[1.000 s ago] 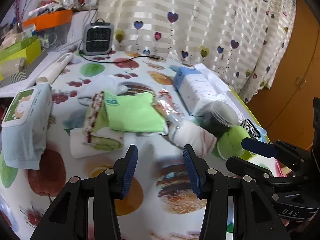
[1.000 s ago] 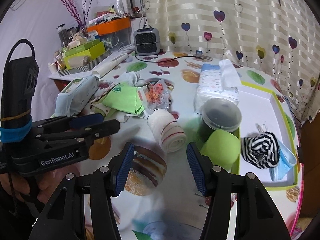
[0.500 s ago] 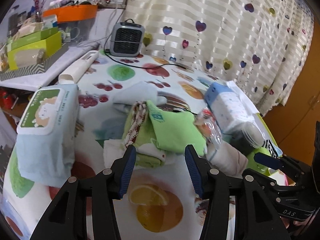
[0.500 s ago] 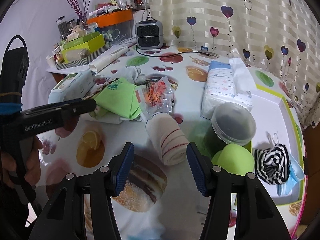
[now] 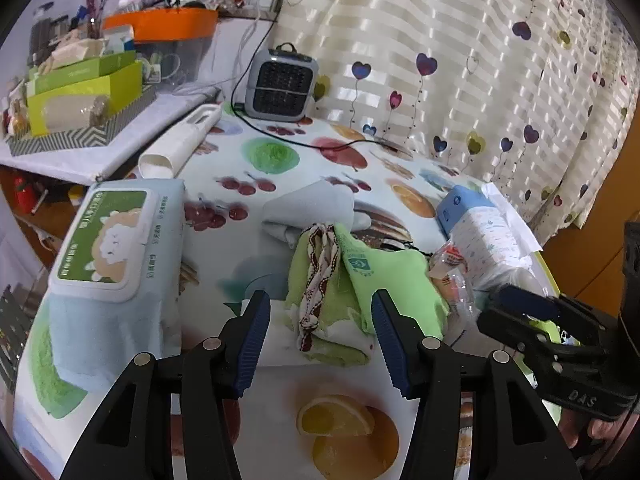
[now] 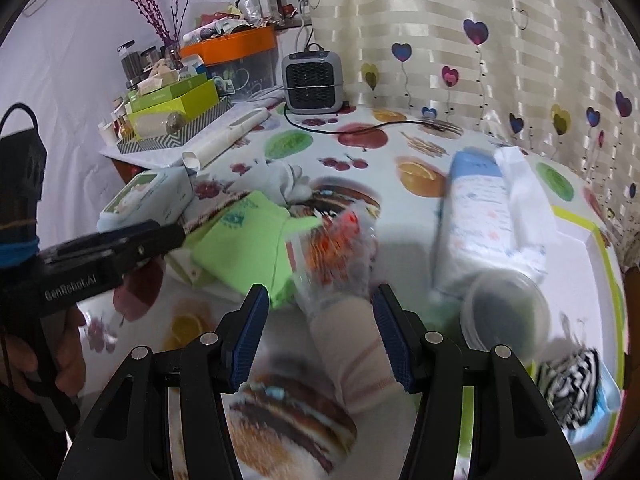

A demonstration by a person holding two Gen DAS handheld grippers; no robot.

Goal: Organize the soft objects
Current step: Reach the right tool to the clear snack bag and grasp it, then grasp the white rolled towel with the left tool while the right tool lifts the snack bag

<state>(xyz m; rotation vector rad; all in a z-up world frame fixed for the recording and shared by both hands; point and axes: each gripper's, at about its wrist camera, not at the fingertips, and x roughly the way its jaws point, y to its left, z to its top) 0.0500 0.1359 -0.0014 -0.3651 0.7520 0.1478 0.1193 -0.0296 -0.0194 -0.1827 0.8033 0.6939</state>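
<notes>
At the bottom of the left wrist view, the left hand-held gripper [image 5: 320,334] is released, its jaws opening with the pile of folded green cloths [image 5: 352,284] just beyond them, long axis running toward the upper left. The right hand-held gripper [image 6: 318,334] is spread and grasps nothing; the rolled white towel [image 6: 352,344] lies between its fingers, pointing up-frame. The counter [image 5: 280,160] wears a fruit-print cover. Only the right view shows the striped cloth [image 6: 568,384] in the tray [image 6: 600,240]. A heart-print curtain [image 5: 460,60] hangs behind.

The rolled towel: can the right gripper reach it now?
Probably yes. The right gripper is open, the rolled towel lies right ahead between its fingers, untouched, and nothing blocks it.
</notes>
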